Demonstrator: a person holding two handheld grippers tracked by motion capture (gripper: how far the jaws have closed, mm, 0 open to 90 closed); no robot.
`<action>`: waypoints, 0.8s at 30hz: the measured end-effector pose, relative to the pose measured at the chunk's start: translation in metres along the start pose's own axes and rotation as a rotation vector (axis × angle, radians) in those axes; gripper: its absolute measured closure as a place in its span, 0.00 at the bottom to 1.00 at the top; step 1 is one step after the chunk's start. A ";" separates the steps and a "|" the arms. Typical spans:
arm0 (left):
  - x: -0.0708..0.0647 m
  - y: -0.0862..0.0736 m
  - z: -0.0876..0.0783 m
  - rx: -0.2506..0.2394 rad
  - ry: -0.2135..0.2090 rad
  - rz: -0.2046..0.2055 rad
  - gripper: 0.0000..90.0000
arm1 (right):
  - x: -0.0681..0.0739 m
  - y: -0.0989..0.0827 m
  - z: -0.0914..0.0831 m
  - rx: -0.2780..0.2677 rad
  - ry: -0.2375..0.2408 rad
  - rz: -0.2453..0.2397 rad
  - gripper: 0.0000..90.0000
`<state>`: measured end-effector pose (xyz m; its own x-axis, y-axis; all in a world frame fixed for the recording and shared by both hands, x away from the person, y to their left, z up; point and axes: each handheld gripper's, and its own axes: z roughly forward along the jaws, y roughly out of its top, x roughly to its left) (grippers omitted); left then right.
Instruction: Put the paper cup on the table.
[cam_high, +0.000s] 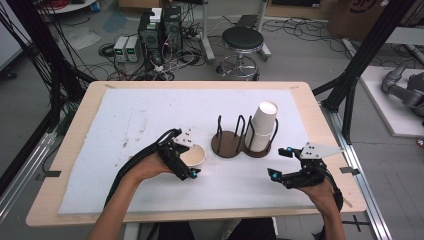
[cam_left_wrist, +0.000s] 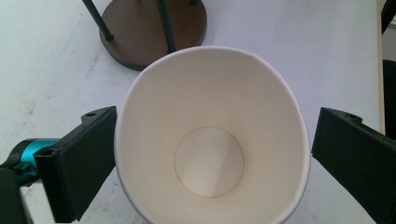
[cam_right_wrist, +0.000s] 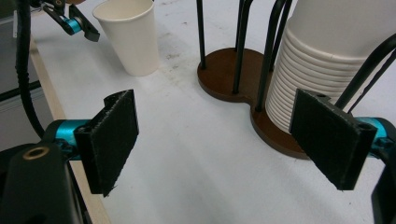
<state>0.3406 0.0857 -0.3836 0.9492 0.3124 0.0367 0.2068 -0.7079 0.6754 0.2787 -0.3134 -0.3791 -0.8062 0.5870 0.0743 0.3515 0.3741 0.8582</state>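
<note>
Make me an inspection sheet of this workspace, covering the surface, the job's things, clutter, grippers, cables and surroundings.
Surface: white mat on a wooden table, with faint grey marks.
Job's things: single paper cup upright on the mat; stack of paper cups in the right bay of the wire cup holder; its left bay is empty.
Clutter: nothing seen.
Grippers: left gripper has its jaws on either side of the single cup, the right jaw clearly off its wall; right gripper open with nothing between its jaws, near the stack.
Cables: black cable runs along the left forearm; loose wires on the floor.
Surroundings: round stool, electronic boxes, black frame posts.
</note>
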 end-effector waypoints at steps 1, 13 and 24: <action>0.000 0.000 0.000 0.000 -0.002 -0.002 0.02 | 0.000 0.000 0.000 -0.001 0.000 -0.005 0.18; 0.000 -0.007 -0.017 -0.065 0.025 -0.040 0.02 | 0.000 0.000 0.000 0.000 -0.004 -0.004 0.18; -0.004 -0.015 -0.039 -0.141 0.045 -0.061 0.02 | 0.000 -0.002 -0.001 0.004 -0.010 0.004 0.18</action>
<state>0.3240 0.1199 -0.3652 0.9239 0.3819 0.0232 0.2252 -0.5917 0.7741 0.2777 -0.3144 -0.3800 -0.8000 0.5956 0.0730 0.3567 0.3742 0.8560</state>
